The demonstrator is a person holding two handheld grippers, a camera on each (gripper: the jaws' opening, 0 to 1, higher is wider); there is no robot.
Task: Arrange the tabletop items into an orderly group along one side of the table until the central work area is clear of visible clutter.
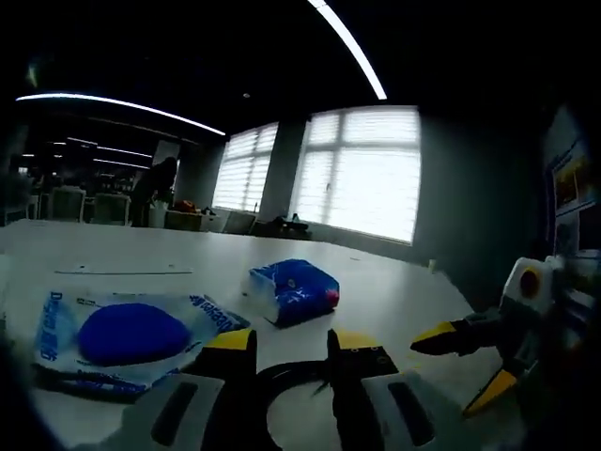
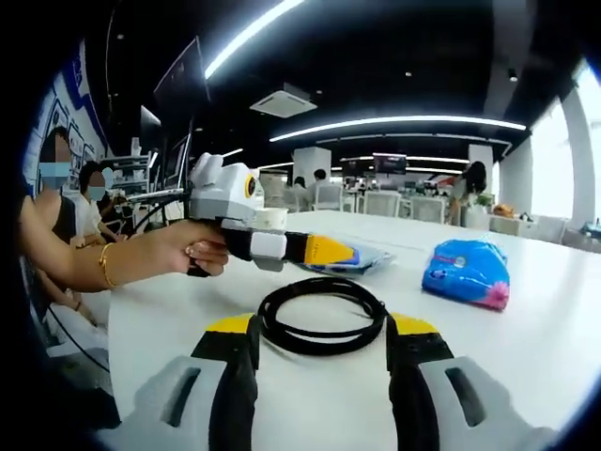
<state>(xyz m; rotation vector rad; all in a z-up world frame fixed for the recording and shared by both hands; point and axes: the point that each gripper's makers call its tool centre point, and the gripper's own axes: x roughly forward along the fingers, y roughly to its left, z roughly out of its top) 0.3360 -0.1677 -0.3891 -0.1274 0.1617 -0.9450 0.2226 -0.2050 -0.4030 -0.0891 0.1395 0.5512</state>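
Observation:
A black cable coil [image 2: 322, 315] lies on the white table [image 2: 526, 357], right between the tips of my open right gripper [image 2: 322, 326]. A hand holds my left gripper [image 2: 329, 250] just beyond the coil, pointing at a clear bag [image 2: 362, 259]. In the left gripper view my left gripper [image 1: 293, 340] stands open with a narrower gap, part of the coil [image 1: 291, 378] showing low between its jaws. Ahead lie a blue tissue pack [image 1: 293, 291] and the clear bag with a round blue item [image 1: 127, 334]. My right gripper [image 1: 465, 362] comes in from the right, jaws apart.
The tissue pack [image 2: 470, 272] lies at right in the right gripper view. People sit at the table's left end [image 2: 66, 225]. The table [image 1: 141, 244] stretches far back toward chairs and bright windows [image 1: 366, 174].

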